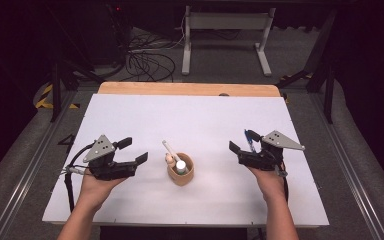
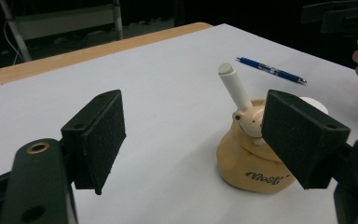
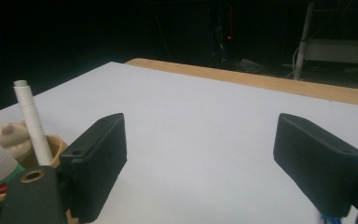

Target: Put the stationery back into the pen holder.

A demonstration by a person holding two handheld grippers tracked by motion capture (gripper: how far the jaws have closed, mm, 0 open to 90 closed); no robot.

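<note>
A tan holder cup (image 1: 180, 171) stands in the middle of the white table (image 1: 190, 115). A white pen (image 1: 169, 148) leans out of it, and a white-capped item (image 1: 180, 165) sits inside. In the left gripper view the cup (image 2: 247, 163) shows lettering and the white pen (image 2: 233, 86) sticks up. A blue pen (image 1: 250, 140) lies flat on the table by my right gripper's far jaw, held by nothing. My left gripper (image 1: 134, 150) stands open left of the cup with nothing between its jaws (image 2: 198, 140). My right gripper (image 1: 240, 141) is open and bare too (image 3: 205, 163), to the right of the cup.
The table's wooden far edge (image 1: 190, 89) runs across the back. Beyond it a white metal frame (image 1: 225, 30) and a tangle of cables (image 1: 150, 62) lie on the floor. Rails (image 1: 25, 165) run along both sides of the table.
</note>
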